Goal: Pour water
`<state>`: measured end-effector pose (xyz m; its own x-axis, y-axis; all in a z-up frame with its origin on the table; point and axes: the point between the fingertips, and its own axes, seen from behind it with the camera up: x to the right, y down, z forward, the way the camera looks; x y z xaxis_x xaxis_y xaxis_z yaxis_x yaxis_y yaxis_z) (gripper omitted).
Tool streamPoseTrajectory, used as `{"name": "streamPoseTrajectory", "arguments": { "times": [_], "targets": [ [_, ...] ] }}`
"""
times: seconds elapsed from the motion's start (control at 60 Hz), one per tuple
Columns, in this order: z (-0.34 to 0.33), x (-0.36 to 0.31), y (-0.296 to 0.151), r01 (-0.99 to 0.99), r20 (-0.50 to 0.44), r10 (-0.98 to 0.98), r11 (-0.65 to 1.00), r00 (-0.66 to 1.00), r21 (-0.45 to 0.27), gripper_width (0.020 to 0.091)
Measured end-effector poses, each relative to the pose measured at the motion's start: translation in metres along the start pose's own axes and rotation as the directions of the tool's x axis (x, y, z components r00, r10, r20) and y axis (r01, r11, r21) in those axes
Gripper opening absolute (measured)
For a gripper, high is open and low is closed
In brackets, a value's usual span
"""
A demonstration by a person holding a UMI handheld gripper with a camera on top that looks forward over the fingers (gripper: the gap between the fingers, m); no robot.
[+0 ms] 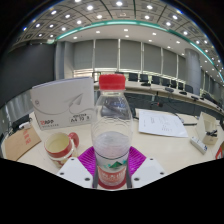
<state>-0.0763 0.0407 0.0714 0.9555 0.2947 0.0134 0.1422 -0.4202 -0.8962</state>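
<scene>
One water bottle (112, 135), red cap on, clamped low between the gripper (112, 172) pads. Thin plastic, slick, likely squashy; hold mid-body. Cup (60, 146) stands beside.

Bottle (112, 130) base behind gripper (112, 172)
</scene>
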Motion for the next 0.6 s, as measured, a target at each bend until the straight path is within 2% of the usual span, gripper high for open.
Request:
{"name": "streamPoseTrajectory", "arguments": {
  "times": [0.05, 0.083, 0.2, 0.317, 0.367, 0.433, 0.6],
  "targets": [
    [0.001, 0.001, 0.016, 0.003, -0.003, -0.003, 1.000, 1.000, -0.020, 0.0396],
    [0.000, 0.001, 0.009, -0.001, 0.001, 0.001, 1.000, 1.000, 0.028, 0.0398],
    [-0.004, 0.002, 0.012, 0.004, 0.003, -0.004, 0.999, 1.000, 0.051, 0.0446],
    [-0.005, 0.004, 0.013, -0.007, -0.004, 0.008, 0.999, 1.000, 0.032, 0.0538],
    [-0.007, 0.004, 0.017, -0.010, -0.014, 0.010, 1.000, 1.000, 0.005, 0.0634],
    [-0.016, 0.002, 0.018, -0.014, -0.026, 0.013, 0.999, 1.000, -0.029, 0.0858],
    [-0.069, -0.010, 0.012, -0.030, -0.110, 0.018, 0.993, 0.994, -0.114, 0.0854]
  ]
}}
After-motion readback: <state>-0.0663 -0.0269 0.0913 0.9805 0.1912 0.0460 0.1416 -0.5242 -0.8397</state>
